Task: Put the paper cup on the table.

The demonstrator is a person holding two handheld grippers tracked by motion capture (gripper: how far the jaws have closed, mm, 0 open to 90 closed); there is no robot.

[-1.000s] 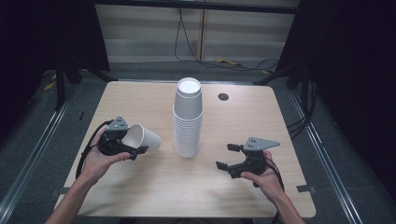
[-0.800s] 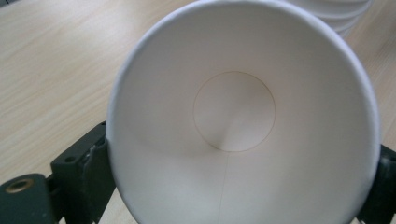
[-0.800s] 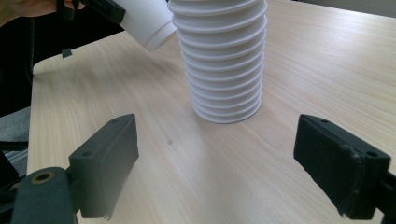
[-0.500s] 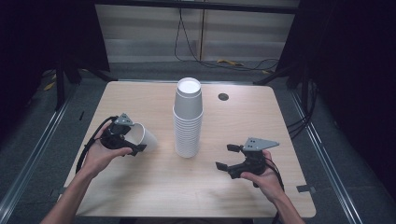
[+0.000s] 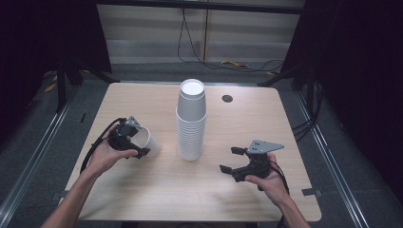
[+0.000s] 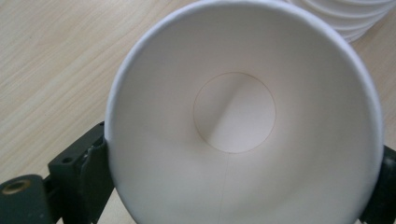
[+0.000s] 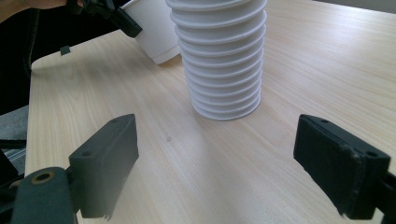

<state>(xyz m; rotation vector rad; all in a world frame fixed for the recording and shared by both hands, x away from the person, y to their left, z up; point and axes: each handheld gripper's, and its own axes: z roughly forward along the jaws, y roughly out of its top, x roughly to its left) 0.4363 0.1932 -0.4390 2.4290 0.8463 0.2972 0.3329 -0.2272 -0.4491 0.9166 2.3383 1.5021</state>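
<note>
Down at the left of the wooden table [image 5: 142,199], the left gripper [image 5: 138,145] grasps a single white paper cup [image 5: 149,142] by its rim, its jaws having just eased a little wider with the cup between them. It lies tilted, mouth toward the gripper, just left of the tall stack of cups [image 5: 191,121] at the table's middle. Right and nearer, the right gripper [image 5: 227,160] is released, jaws spread and holding nothing.

each black gripper [image 5: 239,160] trails a black cable and bears a grey three-cornered plate; forearms are unsleeved.
</note>
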